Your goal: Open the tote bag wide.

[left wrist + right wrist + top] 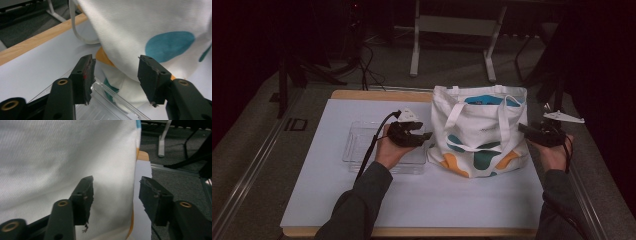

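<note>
while the tote bag point(479, 131) sits a bit right of the table's point(312, 200) middle in the high view, standing up with its mouth open toward 12 o'clock, both grippers are parked on either side of it. it's a white cloth bag with teal and orange blobs printed on it, two white handles point(457, 112) flopped down over the front, and something blue point(484, 100) peeking out of the top, can't tell what. the left gripper point(412, 134) is at the bag's 9 o'clock, just beside its lower corner, hovering over a clear plastic tray point(357, 145) that lies flat on the white tabletop, and the tray's right end runs up to the bag. in the left gripper view the left gripper point(115, 75) has its jaws spread wide with nothing between them, the bag's cloth with a teal spot point(170, 46) right ahead, an orange patch point(103, 56) lower down, the tray's rim point(120, 102) below and a handle loop point(77, 32) lying on the table up at 11 o'clock. the right gripper point(537, 131) is at the bag's 3 o'clock, right by its side edge near the table's right edge, held in the person's right hand point(554, 152). in the right gripper view the right gripper point(116, 197) is also released, jaws wide apart, and the bag's side edge point(130, 170) runs down through the gap between them, though neither pad is clearly pressing the cloth. grey floor and some white frame legs point(452, 45) sit beyond the table at 12 o'clock.
</note>
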A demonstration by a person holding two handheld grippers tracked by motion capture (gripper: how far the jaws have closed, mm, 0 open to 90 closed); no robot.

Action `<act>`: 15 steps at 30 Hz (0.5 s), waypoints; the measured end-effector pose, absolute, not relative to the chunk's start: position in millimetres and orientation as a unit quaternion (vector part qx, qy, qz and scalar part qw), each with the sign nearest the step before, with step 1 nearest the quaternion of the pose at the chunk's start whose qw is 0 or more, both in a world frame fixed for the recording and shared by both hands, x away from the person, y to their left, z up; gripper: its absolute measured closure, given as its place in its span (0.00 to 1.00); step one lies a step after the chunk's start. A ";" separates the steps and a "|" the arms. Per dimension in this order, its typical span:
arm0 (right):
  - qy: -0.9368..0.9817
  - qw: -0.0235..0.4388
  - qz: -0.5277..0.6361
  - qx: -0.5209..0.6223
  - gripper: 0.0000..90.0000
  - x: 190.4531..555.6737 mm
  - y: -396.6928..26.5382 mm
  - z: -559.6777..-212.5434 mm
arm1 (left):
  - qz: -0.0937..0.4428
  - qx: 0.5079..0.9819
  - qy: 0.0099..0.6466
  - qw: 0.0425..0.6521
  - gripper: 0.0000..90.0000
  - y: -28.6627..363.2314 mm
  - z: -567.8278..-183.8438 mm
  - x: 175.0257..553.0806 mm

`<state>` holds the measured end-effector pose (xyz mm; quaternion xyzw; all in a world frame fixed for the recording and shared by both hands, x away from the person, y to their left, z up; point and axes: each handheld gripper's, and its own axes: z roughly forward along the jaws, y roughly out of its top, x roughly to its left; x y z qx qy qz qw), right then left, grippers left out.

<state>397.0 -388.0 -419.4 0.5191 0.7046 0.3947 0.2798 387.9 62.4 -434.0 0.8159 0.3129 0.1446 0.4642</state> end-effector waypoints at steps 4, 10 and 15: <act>0.723 0.268 0.385 0.507 0.40 406.5 -386.3 -418.6 | 0.133 0.817 0.316 0.463 0.49 57.8 -434.4 394.7; 0.734 0.249 0.378 0.506 0.35 414.8 -388.4 -420.8 | 0.122 0.815 0.325 0.465 0.46 53.2 -439.6 405.6; 0.741 0.228 0.381 0.504 0.34 420.6 -391.5 -420.9 | 0.110 0.814 0.325 0.468 0.45 46.8 -442.5 413.7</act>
